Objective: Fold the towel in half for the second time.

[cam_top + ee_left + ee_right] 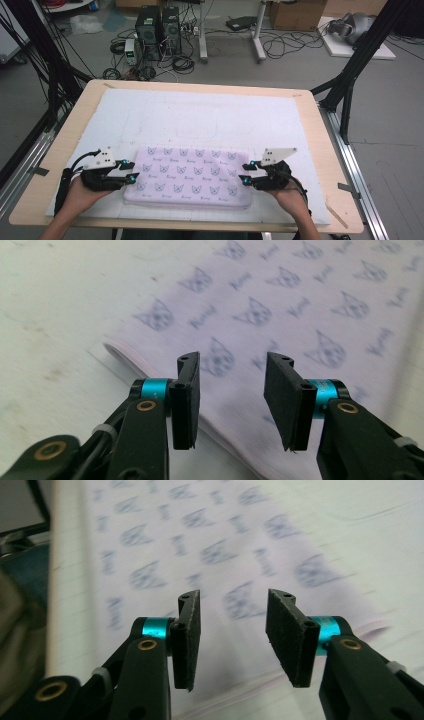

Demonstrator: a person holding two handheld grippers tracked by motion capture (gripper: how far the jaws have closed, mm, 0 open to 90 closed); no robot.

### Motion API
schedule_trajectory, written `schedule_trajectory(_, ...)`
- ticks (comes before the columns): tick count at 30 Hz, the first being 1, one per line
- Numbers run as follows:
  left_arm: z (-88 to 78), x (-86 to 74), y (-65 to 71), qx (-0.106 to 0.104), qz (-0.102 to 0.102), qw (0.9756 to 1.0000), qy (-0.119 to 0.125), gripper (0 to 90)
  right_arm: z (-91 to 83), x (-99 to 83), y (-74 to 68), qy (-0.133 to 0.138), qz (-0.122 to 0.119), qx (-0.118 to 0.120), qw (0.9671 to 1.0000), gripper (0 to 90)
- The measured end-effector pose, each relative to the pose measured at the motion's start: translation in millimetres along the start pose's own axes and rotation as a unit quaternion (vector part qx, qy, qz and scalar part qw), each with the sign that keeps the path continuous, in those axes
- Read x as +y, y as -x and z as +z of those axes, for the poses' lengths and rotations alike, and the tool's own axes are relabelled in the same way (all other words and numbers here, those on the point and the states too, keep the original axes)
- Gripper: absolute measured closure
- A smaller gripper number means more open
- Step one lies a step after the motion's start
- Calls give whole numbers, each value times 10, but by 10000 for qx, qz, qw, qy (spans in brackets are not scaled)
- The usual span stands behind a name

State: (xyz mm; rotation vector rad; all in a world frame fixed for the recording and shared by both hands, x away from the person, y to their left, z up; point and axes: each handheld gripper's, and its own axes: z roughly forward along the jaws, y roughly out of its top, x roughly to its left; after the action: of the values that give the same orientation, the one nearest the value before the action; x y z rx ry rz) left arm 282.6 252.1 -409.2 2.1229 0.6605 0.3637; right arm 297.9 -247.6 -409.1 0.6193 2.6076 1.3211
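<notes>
- High view: the folded cloth lies by the surface's near edge, between the left gripper and the right gripper.
- Left gripper view: fingers open, holding nothing, over the cloth's edge.
- Right gripper view: fingers open too. A bump could mess up the fold.

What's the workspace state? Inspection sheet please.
Surface: wooden table under a white mat.
Job's things: folded cat-print cloth lying flat near the front edge.
Clutter: nothing seen.
Grippers: left gripper and right gripper at the cloth's two ends, jaws open, nothing between the pads.
Cables: black cable trails from the left gripper.
Surroundings: two computer towers, floor cables, boxes beyond the table.
</notes>
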Motion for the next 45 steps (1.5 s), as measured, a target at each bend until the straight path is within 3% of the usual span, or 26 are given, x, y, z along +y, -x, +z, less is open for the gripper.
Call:
schedule_trajectory(4,98,116,-181,115,-140,9998,47,571,38,133,208,-21,43,-150,9999,548)
schedule_trajectory(9,271,228,-363,190,-261,9995,-67,552,128,213,405,-99,136,-278,9995,539)
schedule_trajectory(13,428,182,-503,307,-479,9979,-321,516,222,175,538,-186,279,-312,9989,520)
schedule_trajectory(17,501,125,-598,253,-715,9962,-434,506,289,120,617,-256,397,-295,9985,495)
schedule_trajectory(25,619,64,-645,237,-828,9946,-584,488,392,51,649,-420,425,-309,9977,464)
schedule_trajectory(32,633,46,-663,155,-924,9939,-582,495,465,-57,671,-517,642,-168,9965,475)
schedule_trajectory(36,634,52,-614,142,-818,9950,-559,599,468,-68,682,-474,719,-121,9962,495)
schedule_trajectory(39,632,46,-619,106,-889,9945,-543,619,469,-69,691,-458,743,-61,9962,543)
schedule_trajectory(41,630,39,-626,72,-927,9943,-519,632,466,-69,691,-467,779,73,9958,638)
schedule_trajectory(45,622,49,-596,74,-825,9952,-516,717,460,-44,658,-512,678,193,9962,767)
